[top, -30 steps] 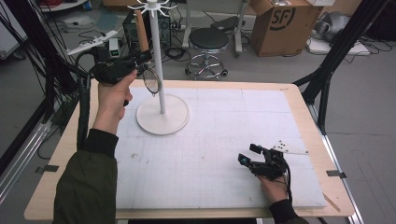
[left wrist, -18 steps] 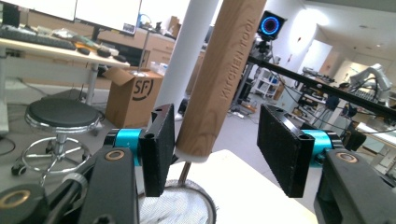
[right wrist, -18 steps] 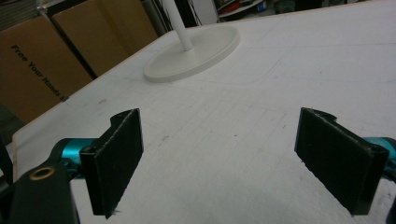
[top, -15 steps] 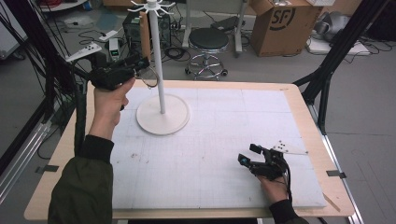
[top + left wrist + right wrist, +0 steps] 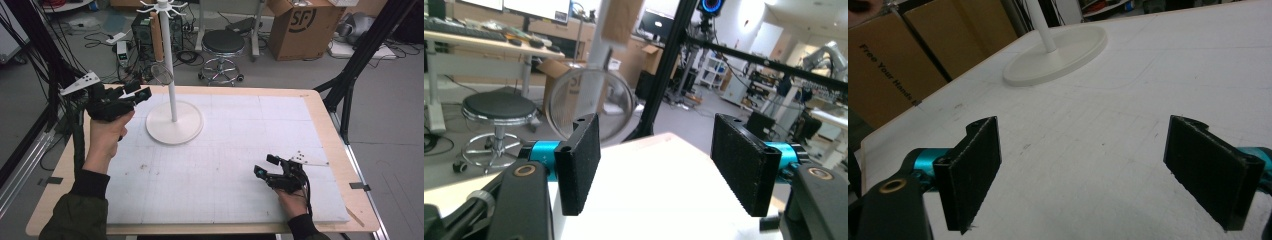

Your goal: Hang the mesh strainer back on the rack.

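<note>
Table (image 5: 320, 107) with white mat across most of it; near edge cut off at frame bottom. White stand (image 5: 173, 120) at about 11 o'clock on the mat, round base flat, pole upright, hooks at top partly cut off. Strainer (image 5: 162, 73) hangs from the stand beside the pole, wooden handle up; blurred in the left gripper view, handle top cut off. Left gripper (image 5: 135, 95) at 10 o'clock, raised near the stand, jaws spread wide, nothing between them. Right gripper (image 5: 267, 166) at 5 o'clock, low over mat, jaws spread, empty.
</note>
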Motion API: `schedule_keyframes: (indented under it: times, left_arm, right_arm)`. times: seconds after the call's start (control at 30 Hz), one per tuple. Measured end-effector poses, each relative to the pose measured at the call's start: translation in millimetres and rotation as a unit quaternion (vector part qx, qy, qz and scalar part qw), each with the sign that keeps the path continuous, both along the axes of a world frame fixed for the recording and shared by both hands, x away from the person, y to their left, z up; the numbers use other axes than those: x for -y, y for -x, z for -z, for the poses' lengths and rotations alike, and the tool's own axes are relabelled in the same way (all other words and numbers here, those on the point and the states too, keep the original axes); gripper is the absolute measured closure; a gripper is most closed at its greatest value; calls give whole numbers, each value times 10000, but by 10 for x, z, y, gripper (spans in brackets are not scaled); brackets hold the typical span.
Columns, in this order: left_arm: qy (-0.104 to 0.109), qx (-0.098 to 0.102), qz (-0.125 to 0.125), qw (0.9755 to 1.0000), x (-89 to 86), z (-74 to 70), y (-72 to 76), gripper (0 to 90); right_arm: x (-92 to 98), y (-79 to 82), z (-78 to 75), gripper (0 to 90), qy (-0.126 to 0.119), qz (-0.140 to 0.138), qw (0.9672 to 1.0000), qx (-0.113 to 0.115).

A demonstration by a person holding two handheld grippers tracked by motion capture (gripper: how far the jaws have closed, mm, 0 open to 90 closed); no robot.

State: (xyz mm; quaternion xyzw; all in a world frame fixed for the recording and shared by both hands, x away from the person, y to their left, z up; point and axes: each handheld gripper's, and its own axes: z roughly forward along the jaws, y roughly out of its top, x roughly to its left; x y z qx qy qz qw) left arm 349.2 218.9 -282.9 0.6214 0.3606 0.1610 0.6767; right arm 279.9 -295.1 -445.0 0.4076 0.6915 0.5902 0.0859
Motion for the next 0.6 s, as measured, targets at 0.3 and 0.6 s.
schedule_keyframes:
  times: [0.3,0.6]
  left_arm:
    - [0,-94,90,9999,-37,297,196,357]
    - [-43,-301,213,9993,-78,628,373,341]
  right_arm:
    - [-10,4,-2,147,37,15,10000,8]
    - [-21,3,-5,147,33,4,10000,21]
